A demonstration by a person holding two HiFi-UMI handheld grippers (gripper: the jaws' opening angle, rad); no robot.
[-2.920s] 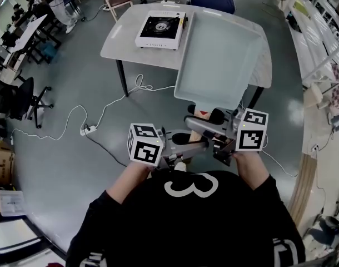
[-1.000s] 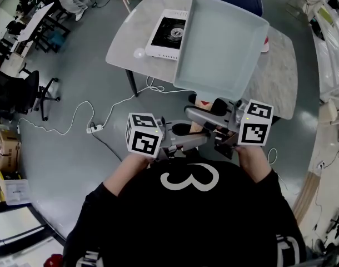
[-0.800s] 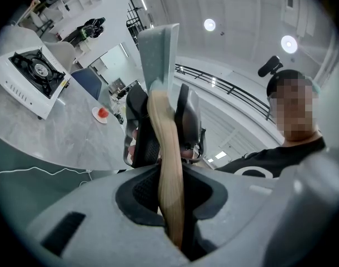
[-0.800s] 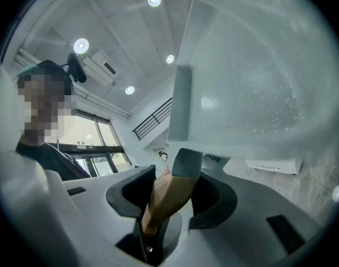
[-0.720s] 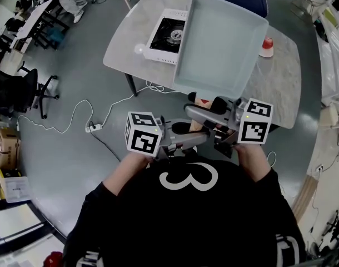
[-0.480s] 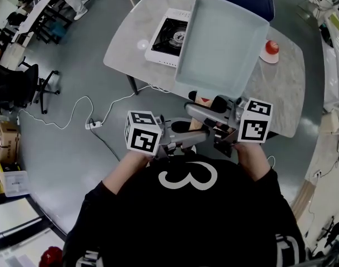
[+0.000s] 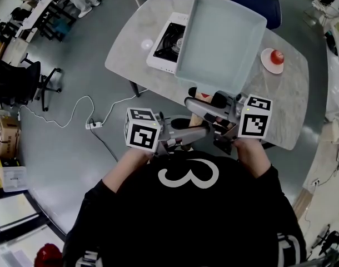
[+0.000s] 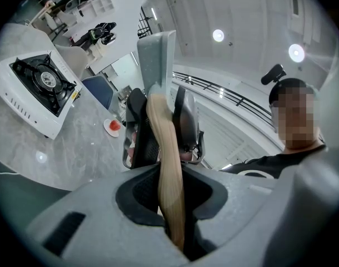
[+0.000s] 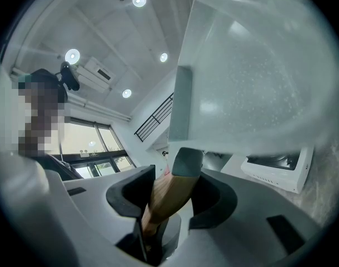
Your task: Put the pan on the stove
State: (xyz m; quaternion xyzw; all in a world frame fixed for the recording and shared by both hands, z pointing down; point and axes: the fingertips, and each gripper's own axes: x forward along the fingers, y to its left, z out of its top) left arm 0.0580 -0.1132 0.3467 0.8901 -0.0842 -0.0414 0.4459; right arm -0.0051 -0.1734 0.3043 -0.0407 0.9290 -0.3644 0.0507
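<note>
A square pale grey pan [image 7: 220, 40] with a wooden handle [image 7: 198, 119] hangs in the air above the near side of the table [image 7: 280, 102]. It hides the right part of the white gas stove [image 7: 165, 42]. My left gripper [image 7: 198, 132] is shut on the handle [image 8: 168, 174] from the left. My right gripper [image 7: 215, 109] is shut on the same handle [image 9: 168, 196] closer to the pan [image 9: 258, 71]. In the left gripper view the pan [image 8: 156, 52] shows edge-on, and the stove [image 8: 37, 85] lies to its left. The stove [image 9: 282, 168] also shows under the pan in the right gripper view.
A small plate with a red thing [image 7: 275, 58] sits on the table's right side. A blue chair [image 7: 259, 0] stands behind the table. White cables and a power strip [image 7: 93, 125] lie on the floor at the left, near a black office chair [image 7: 16, 82].
The table and stove have come closer and slid lower in the head view. The pan now covers more of the stove. Both grippers keep their hold on the handle.
</note>
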